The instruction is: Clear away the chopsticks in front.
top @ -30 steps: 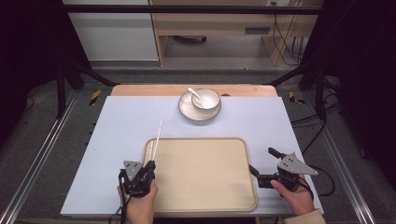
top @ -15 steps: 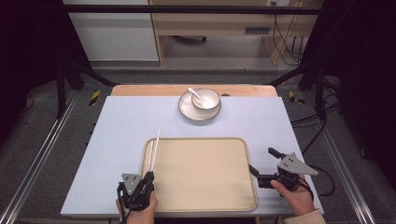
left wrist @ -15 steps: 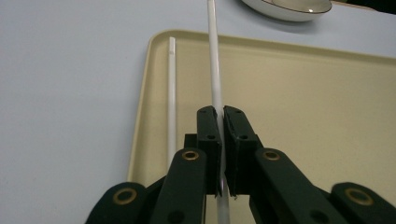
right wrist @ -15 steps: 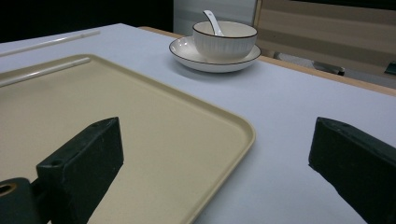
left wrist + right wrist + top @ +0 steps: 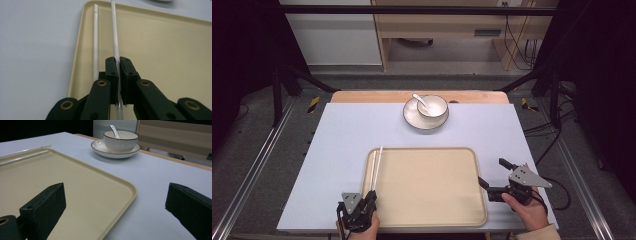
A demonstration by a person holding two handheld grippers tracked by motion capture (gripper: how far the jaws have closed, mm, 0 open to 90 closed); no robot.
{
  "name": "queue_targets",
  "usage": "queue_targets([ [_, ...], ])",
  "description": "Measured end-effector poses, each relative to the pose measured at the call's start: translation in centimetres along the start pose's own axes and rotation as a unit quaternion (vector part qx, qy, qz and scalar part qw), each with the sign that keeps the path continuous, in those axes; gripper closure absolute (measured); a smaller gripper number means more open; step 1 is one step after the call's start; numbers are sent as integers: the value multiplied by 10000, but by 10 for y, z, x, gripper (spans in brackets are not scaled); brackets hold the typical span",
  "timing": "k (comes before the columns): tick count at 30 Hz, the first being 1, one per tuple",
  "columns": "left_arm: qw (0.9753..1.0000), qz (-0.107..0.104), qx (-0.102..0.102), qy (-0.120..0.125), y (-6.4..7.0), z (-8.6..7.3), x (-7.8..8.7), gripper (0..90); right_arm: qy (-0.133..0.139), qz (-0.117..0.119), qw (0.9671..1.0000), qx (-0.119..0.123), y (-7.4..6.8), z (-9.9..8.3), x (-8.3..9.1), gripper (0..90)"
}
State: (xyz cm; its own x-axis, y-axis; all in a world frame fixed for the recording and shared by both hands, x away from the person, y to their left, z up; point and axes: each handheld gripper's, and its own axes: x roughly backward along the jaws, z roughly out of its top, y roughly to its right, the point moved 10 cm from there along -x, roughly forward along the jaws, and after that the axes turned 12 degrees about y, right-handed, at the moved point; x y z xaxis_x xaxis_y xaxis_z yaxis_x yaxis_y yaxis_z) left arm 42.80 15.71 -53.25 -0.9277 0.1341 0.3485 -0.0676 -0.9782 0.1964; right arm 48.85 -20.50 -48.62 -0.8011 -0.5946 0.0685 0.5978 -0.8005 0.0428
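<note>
Two long white chopsticks (image 5: 375,167) lie along the left edge of the shallow beige rectangular tray (image 5: 432,220), which sits on the pale blue-grey tabletop (image 5: 347,135). In the left gripper view, one slim white chopstick (image 5: 95,40) rests on the tray's raised left rim, while the second white chopstick (image 5: 114,32) runs just inside that rim and passes between the black jaws. The left gripper (image 5: 360,207), held at the tray's near left corner, has its jaws pressed together on the near end of this second chopstick, pinching it. The right gripper (image 5: 493,176) hangs just off the tray's right edge, held by the person's right hand (image 5: 524,210); its jaws are spread wide with nothing between them, and in the right gripper view they straddle the tray's near right corner and bare tabletop. At the far middle of the table stands a white round plate with a dark rim (image 5: 417,121), carrying a white ribbed bowl (image 5: 432,105) from which a white ceramic spoon (image 5: 420,100) sticks out toward the left.
</note>
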Motion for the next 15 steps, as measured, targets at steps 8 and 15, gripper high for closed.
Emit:
queue_targets([
  [8,10000,33,-6,-24,-1,-3,1,853,-3,3,10000,5,0,0,0,33],
  [15,9999,112,-4,8,-4,-4,-2,852,-13,17,10000,12,0,-1,0,33],
])
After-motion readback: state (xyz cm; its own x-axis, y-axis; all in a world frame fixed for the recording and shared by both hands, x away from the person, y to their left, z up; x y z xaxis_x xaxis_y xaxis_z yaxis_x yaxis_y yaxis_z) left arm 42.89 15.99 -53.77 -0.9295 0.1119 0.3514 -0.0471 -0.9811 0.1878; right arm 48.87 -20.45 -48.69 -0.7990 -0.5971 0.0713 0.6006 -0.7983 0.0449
